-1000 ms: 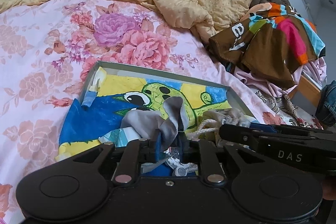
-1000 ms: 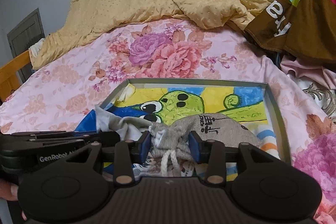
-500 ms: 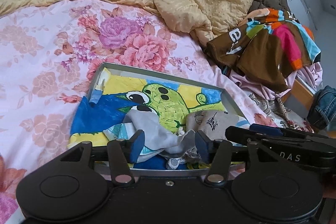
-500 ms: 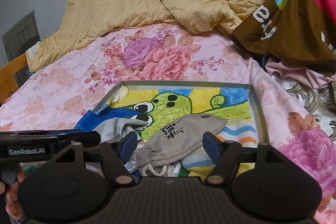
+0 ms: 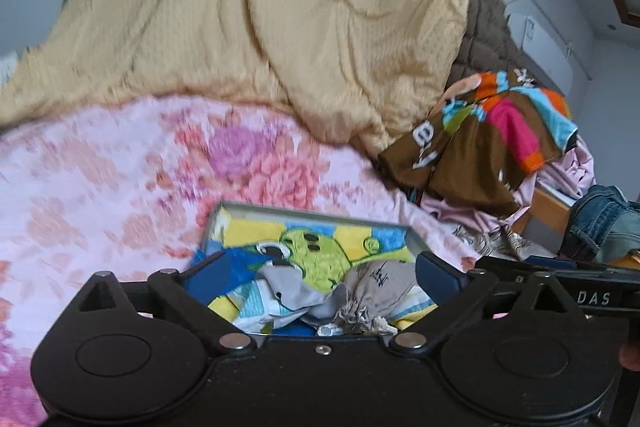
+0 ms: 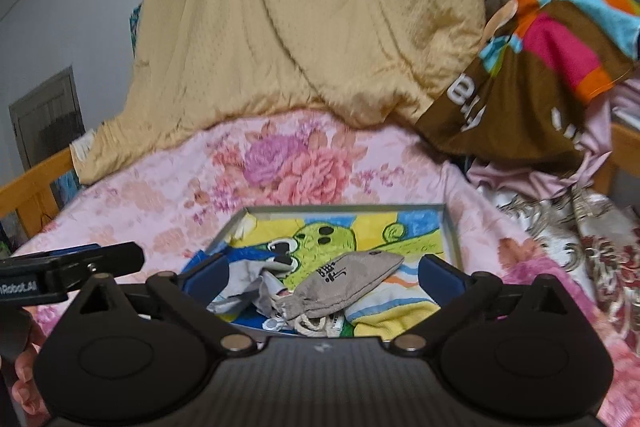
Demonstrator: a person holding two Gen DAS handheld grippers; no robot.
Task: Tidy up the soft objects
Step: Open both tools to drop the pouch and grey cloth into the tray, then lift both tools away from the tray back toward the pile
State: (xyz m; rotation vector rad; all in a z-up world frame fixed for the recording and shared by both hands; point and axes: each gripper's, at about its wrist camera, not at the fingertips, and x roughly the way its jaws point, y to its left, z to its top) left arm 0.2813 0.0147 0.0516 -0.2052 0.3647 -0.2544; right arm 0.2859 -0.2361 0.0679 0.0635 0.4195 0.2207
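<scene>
At lower centre of the right wrist view, a grey drawstring pouch (image 6: 348, 285) with dark print lies crumpled in the tray (image 6: 451, 227), beside a grey cloth (image 6: 244, 277). Left gripper (image 5: 320, 275) and right gripper (image 6: 324, 273) are spread wide, holding nothing.

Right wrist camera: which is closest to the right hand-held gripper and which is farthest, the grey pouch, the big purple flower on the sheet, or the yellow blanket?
From the right hand-held gripper:
1. Grey pouch, lying in the tray right between the open fingers.
2. Purple flower, printed on the pink sheet beyond the tray's far edge.
3. Yellow blanket, heaped at the back of the bed.
</scene>
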